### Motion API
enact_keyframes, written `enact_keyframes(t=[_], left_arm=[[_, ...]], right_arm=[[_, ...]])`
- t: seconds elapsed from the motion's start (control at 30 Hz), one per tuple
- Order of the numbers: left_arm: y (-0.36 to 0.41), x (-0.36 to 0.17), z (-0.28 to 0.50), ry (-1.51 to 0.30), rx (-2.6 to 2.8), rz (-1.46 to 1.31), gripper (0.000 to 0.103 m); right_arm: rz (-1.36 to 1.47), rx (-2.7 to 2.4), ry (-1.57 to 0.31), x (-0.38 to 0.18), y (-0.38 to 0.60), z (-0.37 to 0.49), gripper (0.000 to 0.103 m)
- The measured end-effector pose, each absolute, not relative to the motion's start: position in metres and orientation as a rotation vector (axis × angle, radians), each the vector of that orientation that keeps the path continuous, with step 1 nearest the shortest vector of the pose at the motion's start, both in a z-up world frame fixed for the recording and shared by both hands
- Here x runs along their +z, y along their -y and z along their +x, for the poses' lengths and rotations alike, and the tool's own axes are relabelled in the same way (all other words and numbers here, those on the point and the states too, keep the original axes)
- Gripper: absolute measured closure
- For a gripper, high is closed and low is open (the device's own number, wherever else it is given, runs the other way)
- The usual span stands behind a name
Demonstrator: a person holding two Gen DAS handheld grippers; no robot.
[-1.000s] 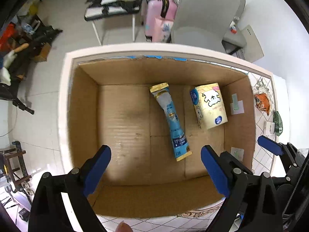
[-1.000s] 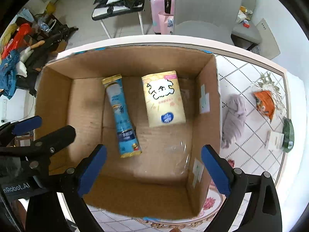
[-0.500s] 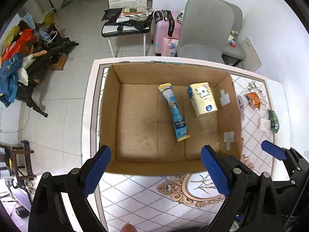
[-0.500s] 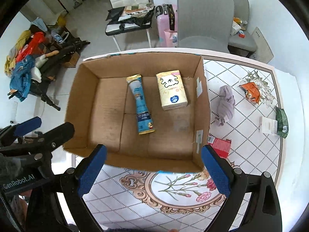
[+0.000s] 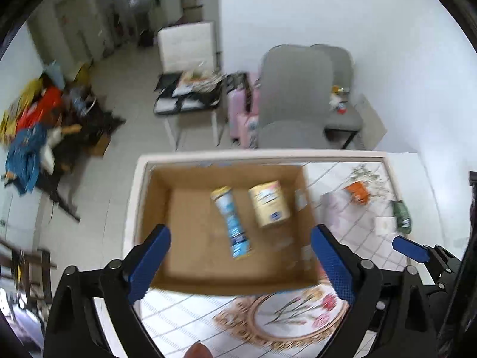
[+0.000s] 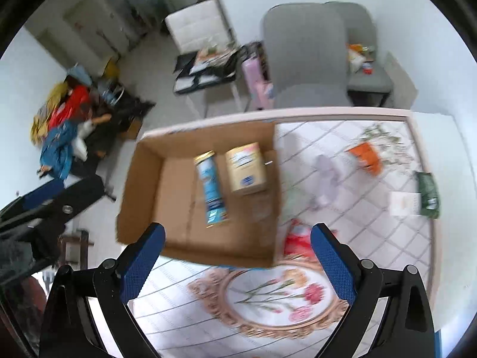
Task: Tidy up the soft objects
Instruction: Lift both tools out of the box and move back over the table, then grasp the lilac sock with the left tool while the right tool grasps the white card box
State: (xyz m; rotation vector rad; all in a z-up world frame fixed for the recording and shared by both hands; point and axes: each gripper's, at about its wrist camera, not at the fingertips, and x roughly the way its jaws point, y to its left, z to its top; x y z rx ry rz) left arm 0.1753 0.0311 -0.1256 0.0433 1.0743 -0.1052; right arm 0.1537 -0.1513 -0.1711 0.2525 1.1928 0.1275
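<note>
Hovering both grippers, left (image 5: 240, 264) and right (image 6: 237, 258), wide open and empty, I saw a blue tube (image 6: 212, 189) beside a yellow pack (image 6: 246, 168) in the box (image 6: 143, 185).

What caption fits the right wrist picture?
Open right gripper above a cardboard box holding a blue tube and yellow pack.

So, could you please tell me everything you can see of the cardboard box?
The cardboard box is a plain brown corrugated carton, wide, shallow and open-topped, with bits of blue tape on its far rim. It sits flat on the tiled tabletop at its left end. Inside lie a blue tube-shaped packet and a yellow tissue pack, side by side. Nothing grips it.
</note>
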Motion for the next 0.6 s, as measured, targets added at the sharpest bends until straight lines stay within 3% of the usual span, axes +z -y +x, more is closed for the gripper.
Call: enact_keyframes(t=[0.17, 0.3, 0.6], left_arm=[[0.054, -0.142, 0.2, -1.115, -0.199, 0.102, 0.0], [0.113, -0.192, 0.238, -1.278, -0.266, 0.094, 0.0], [0.189, -0.333, 0.303, -1.562, -0.197, 0.226, 0.0]], right_arm=[[0.332, -0.016, -1.218, -0.188, 0.263, 0.156, 0.003], [0.494, -0.133, -1.293, -0.224, 0.364, 0.16, 0.003], [0.974, -0.336, -1.473, -0.383, 0.498, 0.182, 0.003]])
